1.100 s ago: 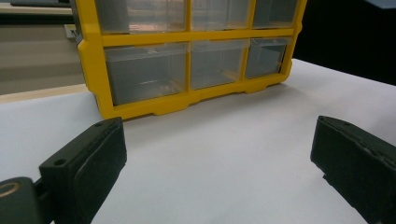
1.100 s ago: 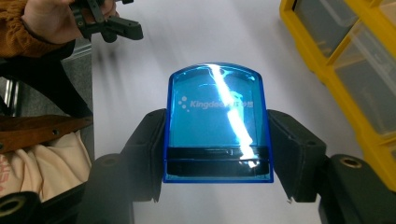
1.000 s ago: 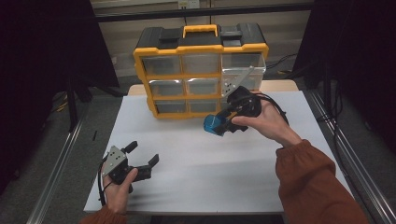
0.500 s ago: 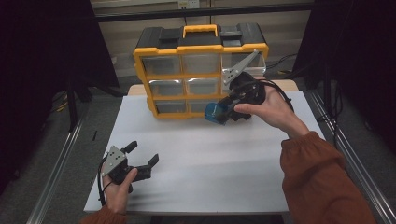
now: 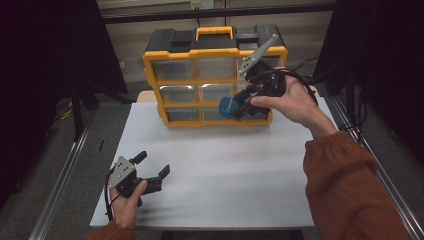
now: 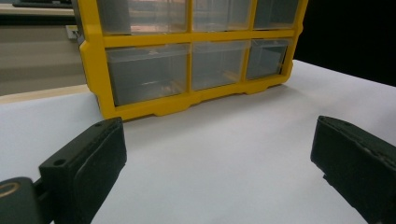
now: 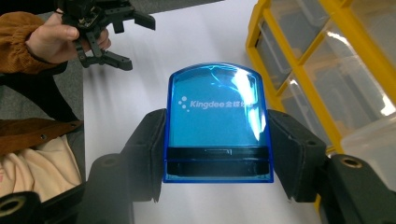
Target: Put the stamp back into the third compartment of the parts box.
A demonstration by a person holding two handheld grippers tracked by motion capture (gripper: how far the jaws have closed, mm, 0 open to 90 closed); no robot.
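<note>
A translucent blue box (image 7: 217,120) with white "Kingdee" lettering sits clamped between the two black jaws of my right gripper (image 7: 218,154). In the high view the right gripper (image 5: 239,106) holds the blue box (image 5: 229,106) in the air in front of the right side of a yellow organizer (image 5: 212,77) with clear drawers. My left gripper (image 5: 151,169) rests low over the white table (image 5: 240,170) near its front left corner, jaws wide apart and nothing between them. In the left gripper view the organizer (image 6: 187,56) stands ahead of the open jaws.
The organizer stands upright at the back of the table, its black top and yellow handle (image 5: 214,33) facing up. Dark curtains flank both sides. A metal rail (image 5: 62,175) runs along the table's left edge. In the right gripper view the left gripper (image 7: 100,32) is at upper left.
My right gripper has risen with the blue box, from near the organizer's bottom row to the level of its middle row. The left gripper has stayed where it was.
</note>
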